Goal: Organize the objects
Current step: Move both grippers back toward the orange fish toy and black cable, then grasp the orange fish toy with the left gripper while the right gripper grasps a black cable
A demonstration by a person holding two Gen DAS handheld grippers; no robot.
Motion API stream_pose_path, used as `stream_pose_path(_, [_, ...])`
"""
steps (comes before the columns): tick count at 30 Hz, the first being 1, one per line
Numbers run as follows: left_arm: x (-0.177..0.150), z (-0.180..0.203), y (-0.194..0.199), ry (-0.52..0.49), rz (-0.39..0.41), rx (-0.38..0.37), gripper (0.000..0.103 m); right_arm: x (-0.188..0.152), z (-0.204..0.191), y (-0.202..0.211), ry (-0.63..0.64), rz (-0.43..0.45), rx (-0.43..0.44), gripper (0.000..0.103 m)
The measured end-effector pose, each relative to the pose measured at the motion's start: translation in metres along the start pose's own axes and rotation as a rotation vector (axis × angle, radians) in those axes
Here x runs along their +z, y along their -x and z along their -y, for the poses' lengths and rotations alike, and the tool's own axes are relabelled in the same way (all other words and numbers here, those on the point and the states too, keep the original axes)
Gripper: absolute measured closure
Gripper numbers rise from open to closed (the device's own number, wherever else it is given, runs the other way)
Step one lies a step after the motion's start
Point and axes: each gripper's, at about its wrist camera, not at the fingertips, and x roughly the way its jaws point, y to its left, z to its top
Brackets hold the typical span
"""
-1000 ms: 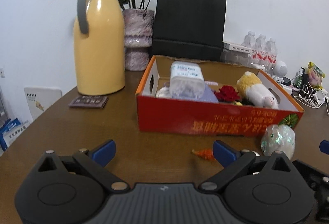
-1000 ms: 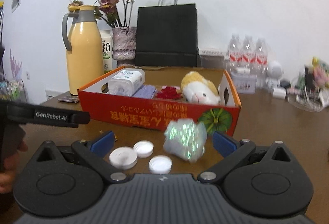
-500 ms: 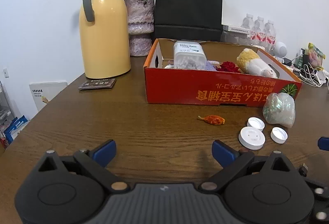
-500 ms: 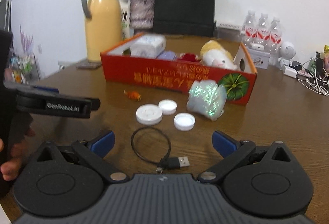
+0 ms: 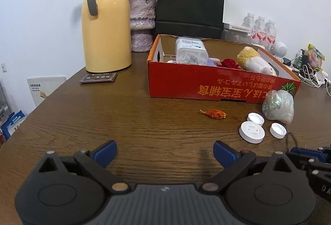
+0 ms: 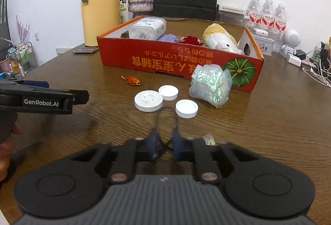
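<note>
Right gripper (image 6: 164, 145) fingers nearly together, pinching the black cable (image 6: 165, 113) on the surface (image 6: 269, 121); its loop lies just ahead, beside the white caps (image 6: 148, 100). Left gripper (image 5: 164, 151) fingers spread, nothing between.

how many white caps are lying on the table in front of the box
3. A large flat white plastic cap on the left, a smaller white cap just behind it nearer the red cardboard box, and another small white cap to the right. None appear hidden.
</note>
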Motion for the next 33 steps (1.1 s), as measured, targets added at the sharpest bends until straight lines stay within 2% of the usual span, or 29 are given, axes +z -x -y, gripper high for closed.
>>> stream_pose_path(3, [0.000, 0.000, -0.001, 0.002, -0.002, -0.001, 0.004, 0.000, 0.001, 0.007, -0.004, 0.040, -0.009, 0.099])
stream_pose_path(14, [0.005, 0.005, -0.011, -0.019, -0.035, -0.012, 0.004, 0.003, 0.009, 0.025, -0.029, 0.194, -0.055, 0.099])
stream_pose_path(19, [0.017, 0.013, -0.018, -0.032, -0.026, -0.017, 0.004, 0.010, 0.013, 0.016, 0.034, 0.228, -0.110, 0.099])
stream_pose_path(23, [0.030, 0.023, -0.029, -0.051, -0.033, -0.034, 0.003, 0.016, 0.024, 0.009, 0.036, 0.249, -0.133, 0.099])
stream_pose_path(29, [0.044, 0.043, -0.053, -0.092, -0.052, -0.042, 0.003, 0.023, 0.036, -0.001, 0.021, 0.258, -0.128, 0.099])
stream_pose_path(33, [0.049, 0.049, -0.069, -0.072, -0.064, -0.027, 0.004, 0.024, 0.039, -0.003, 0.016, 0.255, -0.103, 0.099])
